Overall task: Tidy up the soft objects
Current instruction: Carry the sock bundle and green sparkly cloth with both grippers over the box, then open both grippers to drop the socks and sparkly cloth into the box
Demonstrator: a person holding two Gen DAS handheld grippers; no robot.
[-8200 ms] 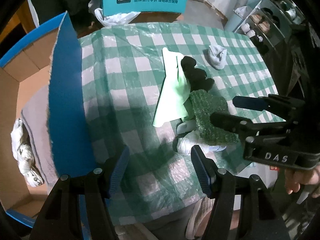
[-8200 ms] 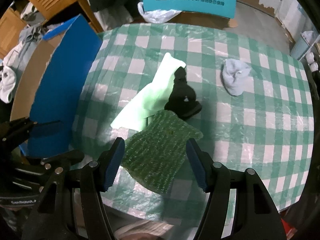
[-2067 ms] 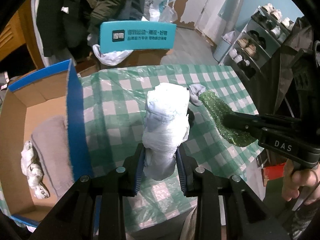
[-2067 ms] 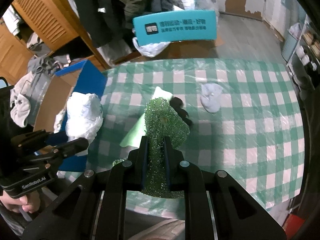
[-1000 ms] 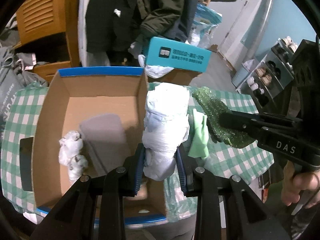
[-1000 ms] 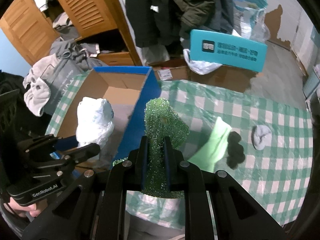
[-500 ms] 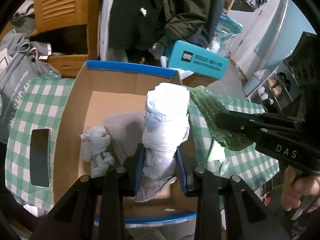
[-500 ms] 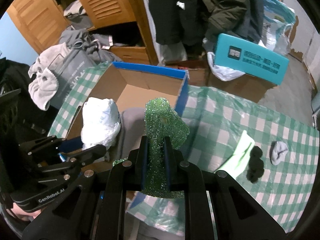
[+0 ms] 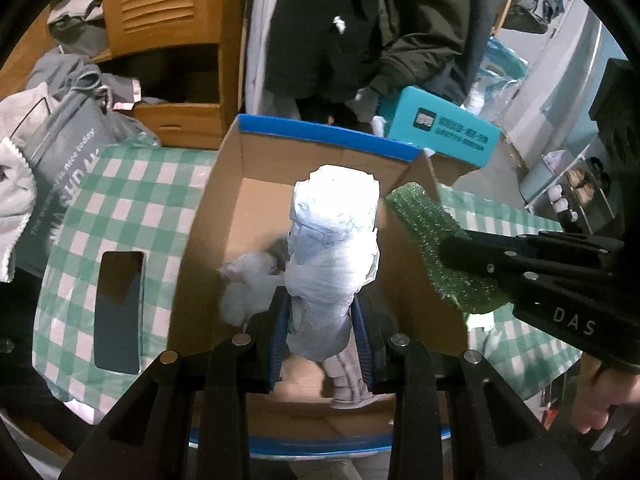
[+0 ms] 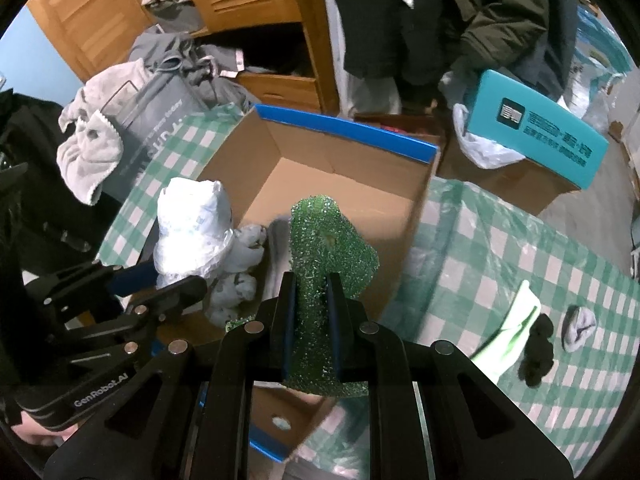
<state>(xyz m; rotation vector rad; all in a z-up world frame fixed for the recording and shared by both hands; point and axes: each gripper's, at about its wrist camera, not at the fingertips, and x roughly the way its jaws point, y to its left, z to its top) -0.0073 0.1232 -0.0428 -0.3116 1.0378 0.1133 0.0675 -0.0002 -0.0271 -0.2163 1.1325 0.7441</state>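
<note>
My left gripper point(image 9: 320, 312) is shut on a white bundled cloth point(image 9: 332, 240) and holds it above the open cardboard box point(image 9: 208, 216). The bundle also shows in the right wrist view point(image 10: 192, 228). My right gripper point(image 10: 311, 304) is shut on a green mesh sponge cloth point(image 10: 324, 256) over the box's point(image 10: 344, 168) right side; the green cloth also shows in the left wrist view point(image 9: 432, 240). Inside the box lie a grey-white bundle point(image 9: 244, 280) and a grey cloth point(image 9: 348, 376). A light green cloth point(image 10: 508, 332), a black sock point(image 10: 538, 354) and a grey sock point(image 10: 578, 330) lie on the checked table.
A black phone point(image 9: 118, 312) lies on the checked tablecloth point(image 9: 84, 220) left of the box. A grey bag point(image 9: 64, 152) sits at the table's far left. A teal box point(image 10: 540, 124), a wooden cabinet point(image 10: 248, 4) and hanging coats point(image 10: 440, 12) stand behind.
Both grippers, each keeping its cloth, have moved further left over the box. The box has shifted rightward and fills more of both views; the phone came into the left wrist view.
</note>
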